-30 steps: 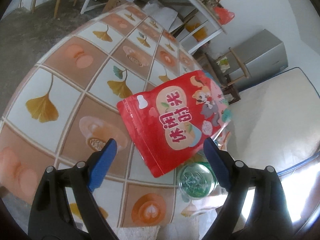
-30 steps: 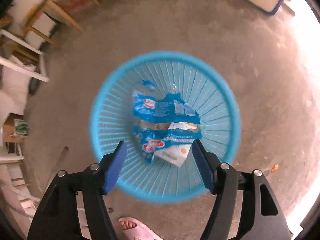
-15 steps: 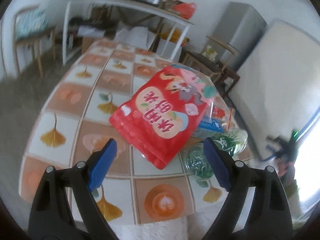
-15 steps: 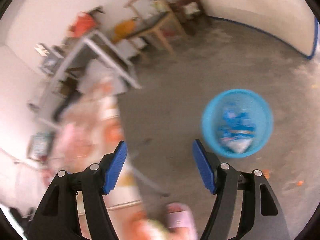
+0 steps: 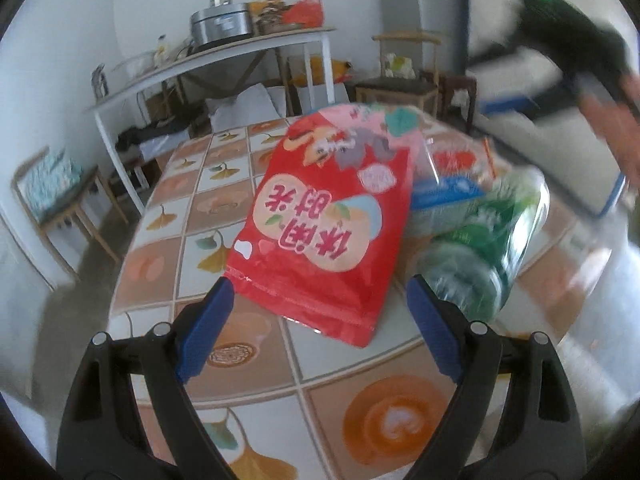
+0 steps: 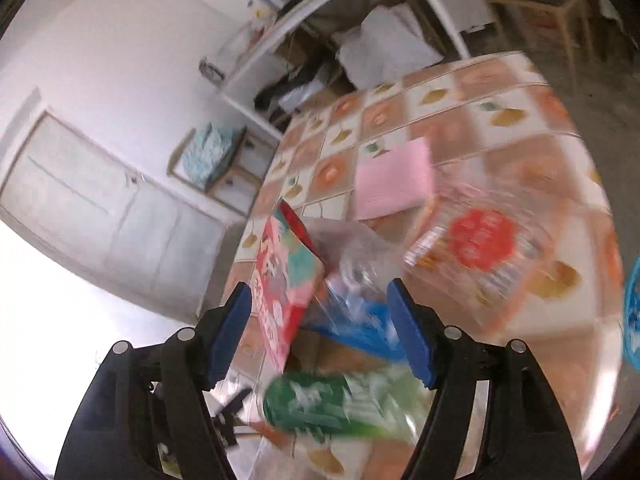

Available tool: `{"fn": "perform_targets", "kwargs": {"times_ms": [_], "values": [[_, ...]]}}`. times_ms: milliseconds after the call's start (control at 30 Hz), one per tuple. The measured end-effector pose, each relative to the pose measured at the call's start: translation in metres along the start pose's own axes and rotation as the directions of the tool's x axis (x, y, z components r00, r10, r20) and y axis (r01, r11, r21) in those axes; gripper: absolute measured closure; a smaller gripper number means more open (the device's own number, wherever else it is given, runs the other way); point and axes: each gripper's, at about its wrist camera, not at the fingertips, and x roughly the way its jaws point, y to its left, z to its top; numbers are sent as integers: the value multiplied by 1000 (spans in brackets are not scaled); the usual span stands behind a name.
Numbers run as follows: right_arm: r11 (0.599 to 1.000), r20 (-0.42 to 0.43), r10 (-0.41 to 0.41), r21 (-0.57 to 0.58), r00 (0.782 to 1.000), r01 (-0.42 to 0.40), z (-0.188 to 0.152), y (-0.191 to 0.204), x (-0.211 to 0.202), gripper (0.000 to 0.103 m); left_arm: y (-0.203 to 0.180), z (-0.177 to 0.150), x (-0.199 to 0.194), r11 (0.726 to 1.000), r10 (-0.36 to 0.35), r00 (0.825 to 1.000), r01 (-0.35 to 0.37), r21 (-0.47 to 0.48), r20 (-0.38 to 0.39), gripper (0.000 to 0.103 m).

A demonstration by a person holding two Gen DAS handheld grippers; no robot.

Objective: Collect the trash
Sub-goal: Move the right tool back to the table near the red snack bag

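A pile of trash lies on the tiled table (image 5: 248, 368). A red snack bag (image 5: 320, 232) leans over a blue wrapper (image 5: 440, 196), a clear wrapper with a red label (image 5: 460, 160) and a green bottle (image 5: 472, 264). My left gripper (image 5: 320, 284) hangs open just short of the red bag's near edge, holding nothing. My right gripper (image 6: 318, 290) is open and empty above the pile, with the red bag (image 6: 280, 292), blue wrapper (image 6: 360, 324) and green bottle (image 6: 320, 404) blurred below it. In the left wrist view it shows as a dark blur (image 5: 580, 40) at the upper right.
A pink cloth (image 6: 394, 184) lies flat on the table (image 6: 520, 92) beyond the pile. The rim of the blue basket (image 6: 632, 320) shows at the right edge, on the floor. A white shelf table (image 5: 208, 64), wooden chairs (image 5: 60, 200) and a cabinet stand around.
My right gripper swung up from over the blue basket on the floor to the trash pile on the table. My left gripper rolled level and drew a little nearer to the red bag.
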Motion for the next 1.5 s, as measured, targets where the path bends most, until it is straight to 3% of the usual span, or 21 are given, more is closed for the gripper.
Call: {"fn": "perform_targets", "kwargs": {"times_ms": [167,300,367,567,700,900,1100,1200,1267,1367,1433,1500], "values": [[999,-106,-43,-19,993,42,26,10,57,35,-9,-8,9,995,37,999,-36,98,-6,19],[998,-149,-59,-33,987,55,30,18,76,35,-13,-14,19,987,65,998,-61,146,-23,19],[997,-152,-56,-54,987,48,27,25,78,42,-13,-16,21,987,68,997,-63,150,-28,19],[992,-196,-58,-123,979,34,11,51,83,61,0,-27,16,995,50,998,-46,87,-46,19],[989,-236,-21,-150,972,-16,-4,68,84,67,16,-42,-1,999,51,997,-51,0,-64,19],[969,-340,0,-232,940,-83,-45,103,96,72,37,-64,-34,990,110,992,-115,-79,-64,19],[952,-475,-49,-287,878,-102,-82,118,121,72,30,-68,-46,978,207,977,-205,35,-45,19],[938,-445,-87,-339,891,-78,-88,123,113,70,26,-72,-43,973,221,974,-217,82,-53,19],[939,-423,-63,-333,904,-90,-85,122,102,62,26,-76,-38,968,230,971,-221,116,-66,19],[937,-372,-53,-340,927,-83,-79,120,86,59,23,-78,-31,945,283,957,-266,188,-68,19],[933,-350,-37,-348,936,-93,-73,120,80,56,29,-78,-32,950,281,956,-265,166,-81,19],[935,-332,-21,-341,943,-99,-69,120,76,54,41,-76,-36,966,253,962,-246,77,-102,19]]}}
